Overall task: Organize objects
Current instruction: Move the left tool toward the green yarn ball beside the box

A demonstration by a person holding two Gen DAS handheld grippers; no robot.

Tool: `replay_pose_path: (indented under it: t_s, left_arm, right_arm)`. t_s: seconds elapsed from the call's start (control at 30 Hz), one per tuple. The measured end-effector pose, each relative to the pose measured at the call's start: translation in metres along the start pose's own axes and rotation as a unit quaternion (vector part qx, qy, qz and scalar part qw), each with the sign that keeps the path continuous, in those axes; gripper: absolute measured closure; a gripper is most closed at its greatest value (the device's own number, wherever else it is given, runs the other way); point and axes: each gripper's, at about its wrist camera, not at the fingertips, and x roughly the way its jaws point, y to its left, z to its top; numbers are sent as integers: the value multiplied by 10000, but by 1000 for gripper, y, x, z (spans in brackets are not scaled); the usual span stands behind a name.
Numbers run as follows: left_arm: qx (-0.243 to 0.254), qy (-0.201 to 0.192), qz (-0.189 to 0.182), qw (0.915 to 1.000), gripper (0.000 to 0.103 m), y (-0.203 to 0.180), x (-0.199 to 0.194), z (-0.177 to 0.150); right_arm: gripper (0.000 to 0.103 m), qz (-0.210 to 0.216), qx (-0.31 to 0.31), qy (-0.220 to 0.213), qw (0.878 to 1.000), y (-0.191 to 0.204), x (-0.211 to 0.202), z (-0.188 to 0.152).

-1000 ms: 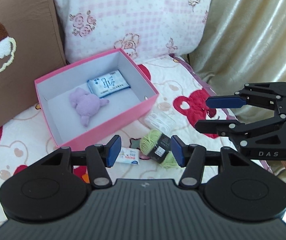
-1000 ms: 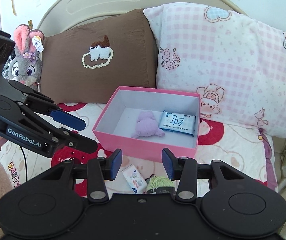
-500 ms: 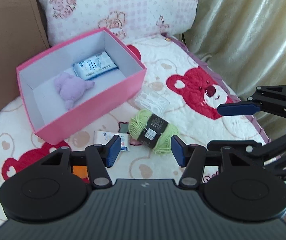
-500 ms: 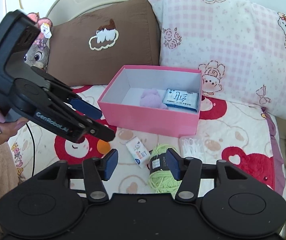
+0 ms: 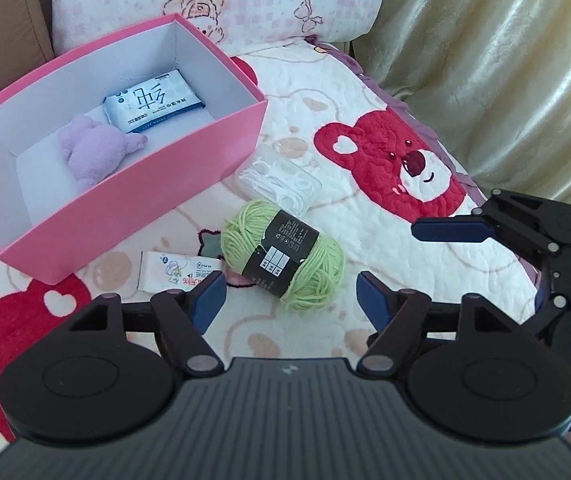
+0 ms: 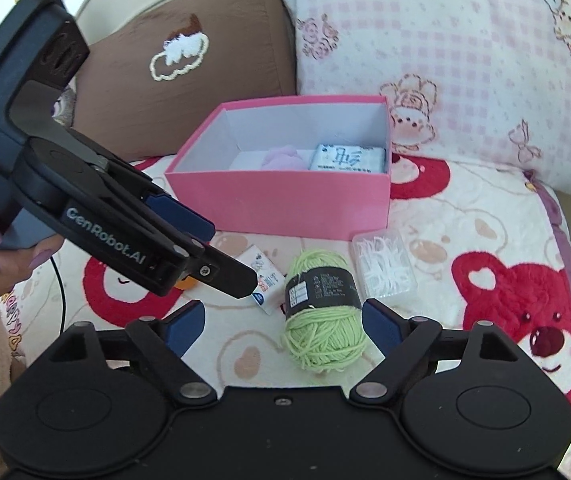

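Already in the box: a purple plush toy (image 5: 92,152) and a blue-and-white tissue pack (image 5: 153,107) are lying inside the pink box (image 5: 189,178), which is sitting open on the bed quilt (image 5: 373,248) in front of the pillows.
Left to put away: the green yarn ball (image 5: 285,254), the small tissue packet (image 5: 175,274) to its left and the clear floss-pick case (image 5: 279,180) just beyond it are lying on the quilt near the box's front wall, so by my reading the job is about half done.
Left gripper (image 5: 289,300): its fingers are opening and gripping nothing; the yarn ball is lying just ahead of the gap, apart from both pads.
Right gripper (image 6: 283,322): its fingers are opening too, empty, with the yarn ball (image 6: 323,312) sitting between the tips and clear of the pads.
Only in the right wrist view: a hand (image 6: 3,258) is holding the left gripper's handle, an orange object (image 6: 184,282) is peeking out under that gripper, and a brown pillow (image 6: 189,76) is showing its embroidery.
Only in the left wrist view: the plush is showing whole, and a gold curtain (image 5: 505,60) is hanging on the right.
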Motion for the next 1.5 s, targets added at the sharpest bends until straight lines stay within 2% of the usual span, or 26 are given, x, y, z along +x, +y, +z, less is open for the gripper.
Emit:
replay_pose_path:
  t_s: [0.23,0.33,0.57,0.77,1.07,1.1,1.13,1.17,1.23,1.5]
  left_arm:
    - [51,-165,-197,9997,23,16,26,-5]
    - [129,-301,-157,9993,21,22,40,-3]
    - [-117,-415,-302,9986,20,40,78,0]
    - [-209,-631,-352,9972,20,53,96,-1]
    - [-261,-890,-930,9913,20,61,108,-7]
    - [-225,-896,-928,9914,20,60,109,-8]
    - [-141,-913,-777,9927,19,56,109,-10]
    - [4,-960,-665,9932,20,52,109,-12]
    - [266,-1044,-735,9915,21,46,107,-16]
    - [-73,-803,-1240,9890,34,57,109,-21]
  right_arm:
    - [14,-145,169,165,9996,-5,25,-13]
    - [14,-286,119,173,9994,-5,37,-20]
    - [14,-482,486,357,9970,-15,71,-31]
    - [14,-294,1170,518,9913,-24,83,-37]
    - [14,-158,1490,764,9858,-23,93,-44]
    - [14,-115,1528,779,9851,-22,93,-44]
    - [14,-68,1560,790,9846,-21,95,-44]
    - [14,-27,1598,806,9838,-21,97,-45]
    - [14,34,1671,836,9824,-19,100,-44]
    - [14,-72,1768,799,9810,-14,107,-41]
